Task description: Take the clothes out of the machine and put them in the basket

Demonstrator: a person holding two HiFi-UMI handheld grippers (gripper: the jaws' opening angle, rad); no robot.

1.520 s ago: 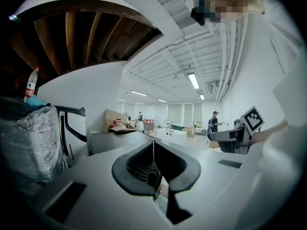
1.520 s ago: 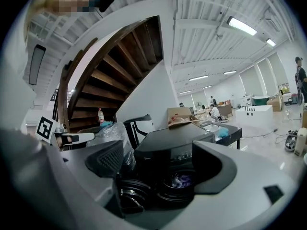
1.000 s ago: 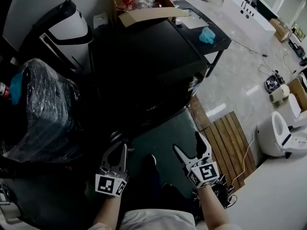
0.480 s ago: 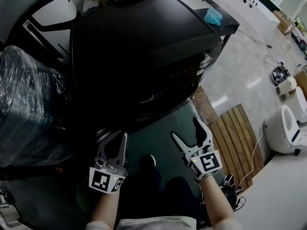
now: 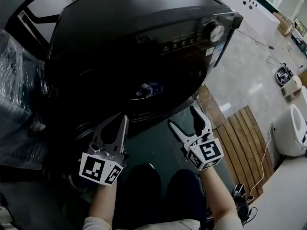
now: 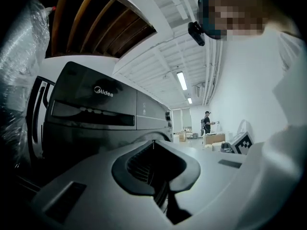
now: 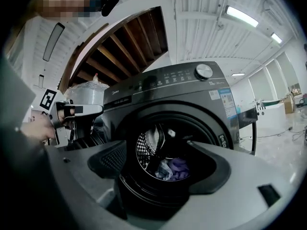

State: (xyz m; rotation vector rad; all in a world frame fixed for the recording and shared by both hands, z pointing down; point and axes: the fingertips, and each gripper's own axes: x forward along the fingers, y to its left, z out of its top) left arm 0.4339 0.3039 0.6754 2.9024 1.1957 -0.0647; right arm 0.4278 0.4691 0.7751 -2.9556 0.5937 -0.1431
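- Left hand-held gripper point(image 5: 121, 119) is held clenched and empty before the washing machine point(image 5: 144, 28).
- Right hand-held gripper point(image 5: 182, 116) is spread, its jaws just narrowed slightly, with nothing between them.
- Clothes point(image 7: 170, 169) are seen inside the drum.

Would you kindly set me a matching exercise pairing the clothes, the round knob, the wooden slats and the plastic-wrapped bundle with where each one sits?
Things:
1. clothes
2. round knob
3. wooden slats
4. plastic-wrapped bundle

Places:
A. right of the washing machine in the head view
B. inside the drum
C. left of the washing machine in the head view
D. at the end of the control panel

Pairs: 1-B, 2-D, 3-A, 4-C
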